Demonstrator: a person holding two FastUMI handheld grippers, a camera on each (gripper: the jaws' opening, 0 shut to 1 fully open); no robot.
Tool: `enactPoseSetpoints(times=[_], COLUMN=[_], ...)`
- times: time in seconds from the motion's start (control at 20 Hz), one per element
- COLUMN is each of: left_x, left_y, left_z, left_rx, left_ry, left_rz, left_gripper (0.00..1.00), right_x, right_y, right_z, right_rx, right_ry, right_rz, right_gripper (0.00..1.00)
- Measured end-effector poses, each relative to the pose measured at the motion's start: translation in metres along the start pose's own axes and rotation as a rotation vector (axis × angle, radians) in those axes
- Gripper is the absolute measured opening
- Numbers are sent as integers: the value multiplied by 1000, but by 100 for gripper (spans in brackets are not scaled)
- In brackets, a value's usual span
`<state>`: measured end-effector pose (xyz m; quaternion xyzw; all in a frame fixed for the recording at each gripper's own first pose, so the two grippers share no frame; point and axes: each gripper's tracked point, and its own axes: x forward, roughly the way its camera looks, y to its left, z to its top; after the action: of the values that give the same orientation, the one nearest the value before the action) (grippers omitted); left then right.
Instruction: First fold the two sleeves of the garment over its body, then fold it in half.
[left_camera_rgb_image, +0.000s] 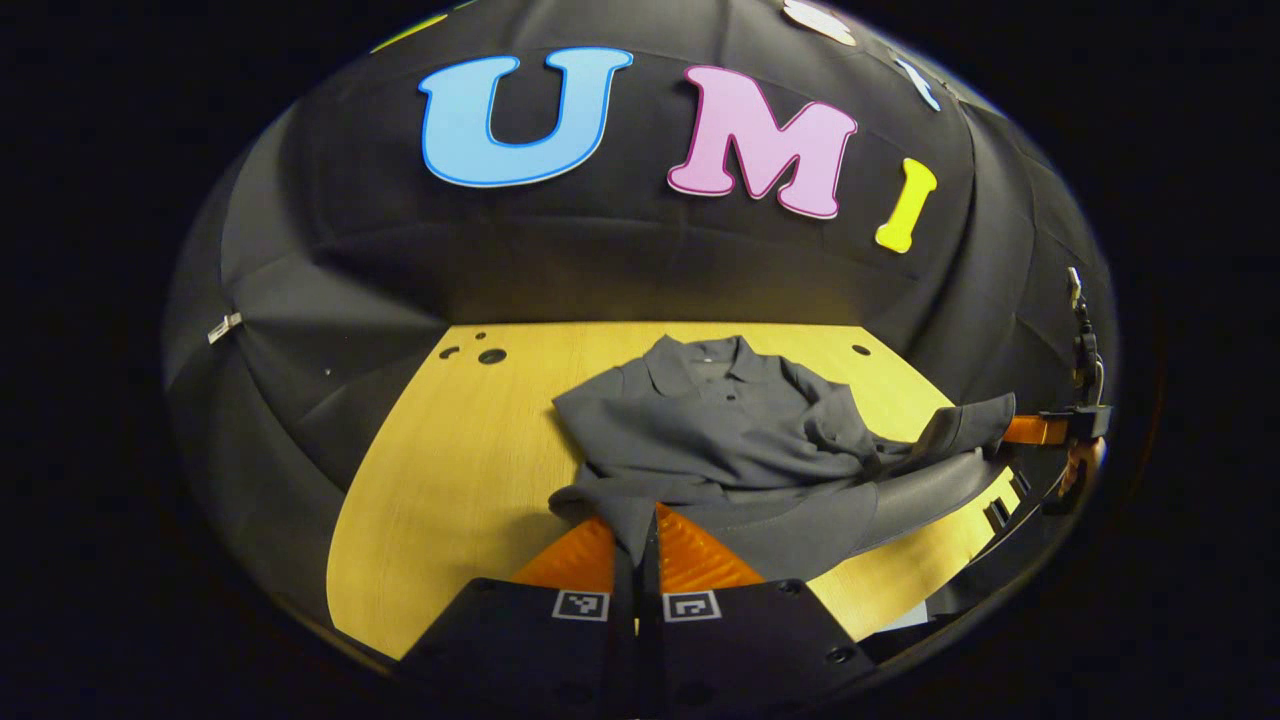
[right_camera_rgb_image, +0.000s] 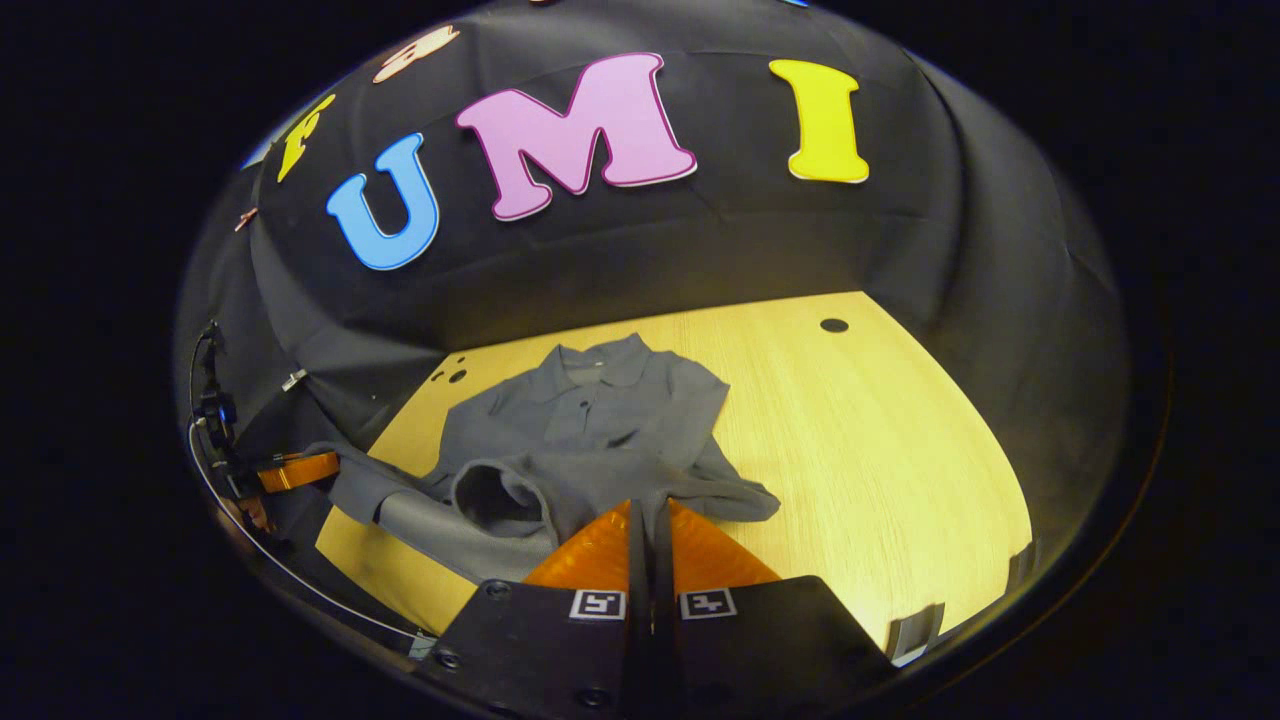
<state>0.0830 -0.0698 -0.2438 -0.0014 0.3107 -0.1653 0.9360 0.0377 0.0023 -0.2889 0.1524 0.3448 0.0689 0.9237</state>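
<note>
Overall light: dim booth, with the wooden counter (left_camera_rgb_image: 450, 450) as the brightest surface, lit warm yellow from above.
Brightest patch: just behind the garment (left_camera_rgb_image: 730, 420) in the left gripper view, beyond the fingers (left_camera_rgb_image: 585, 550); in the right gripper view the glow spreads to the right of the fingers (right_camera_rgb_image: 600, 550).
Wall: black cloth (right_camera_rgb_image: 700, 250) soaks up light, folds showing only as faint grey creases.
Shadows: soft and short, tucked under the garment's lifted hem near the fingers.
Glare: mild sheen on the fingers' ridged faces.
Distortion: strong fisheye; counter edges bow and the wall curves like a dome.
Focus: centre crisp; the rim darkens and softens.
</note>
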Motion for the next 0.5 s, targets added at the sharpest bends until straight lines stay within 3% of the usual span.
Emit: enactPoseSetpoints(times=[0.5], left_x=[40], left_y=[13], left_z=[71], left_rx=[8], left_ry=[-104], left_rz=[19], left_gripper=[5], right_x=[41], right_y=[3], right_z=[70], right_rx=[-20], right_ry=[-99], right_rz=[7], right_gripper=[5])
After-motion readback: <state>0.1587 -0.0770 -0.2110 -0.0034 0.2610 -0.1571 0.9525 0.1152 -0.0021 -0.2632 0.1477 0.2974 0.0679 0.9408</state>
